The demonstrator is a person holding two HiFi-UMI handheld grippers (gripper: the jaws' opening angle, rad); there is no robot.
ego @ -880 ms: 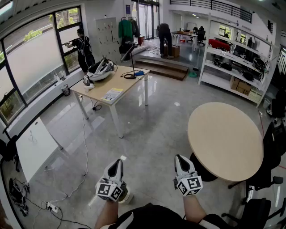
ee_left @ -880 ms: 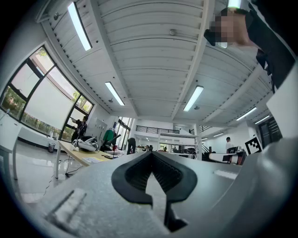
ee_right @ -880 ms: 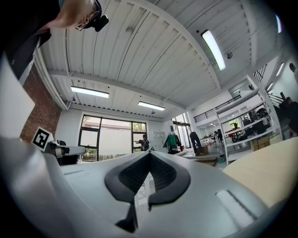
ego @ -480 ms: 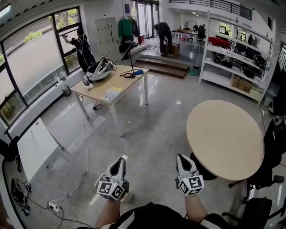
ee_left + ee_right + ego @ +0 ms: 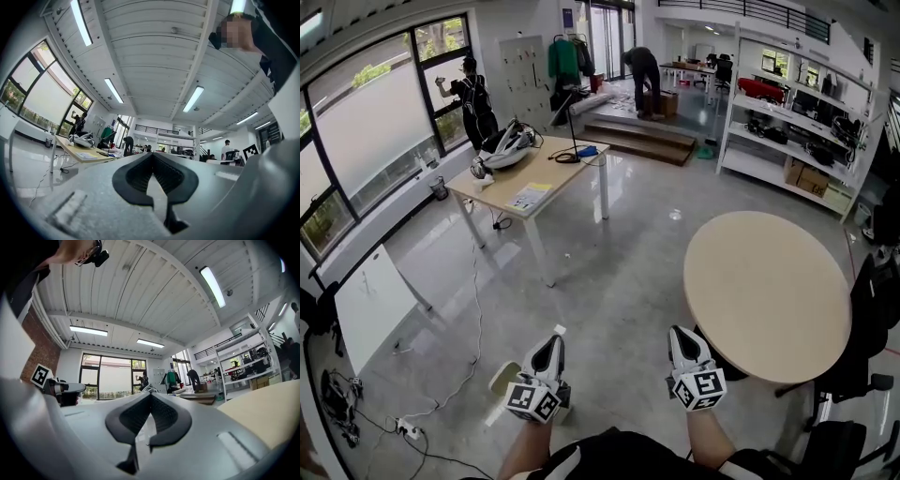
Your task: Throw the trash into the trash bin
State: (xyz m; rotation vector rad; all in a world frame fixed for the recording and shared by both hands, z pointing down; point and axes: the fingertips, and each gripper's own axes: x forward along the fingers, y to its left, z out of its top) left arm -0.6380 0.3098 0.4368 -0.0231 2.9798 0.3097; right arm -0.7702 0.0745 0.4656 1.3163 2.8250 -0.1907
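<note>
Left tool (image 5: 549, 341) and right tool (image 5: 680, 335) hover near the round table (image 5: 769, 291).

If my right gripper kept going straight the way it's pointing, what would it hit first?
The right gripper, shut, would pass left of the round table. The way looks free until, probably, the far rectangular table, though depth is unclear.

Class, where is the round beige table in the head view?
The round table fills the head view's right side, just beyond the right gripper, with white shelving behind it.
</note>
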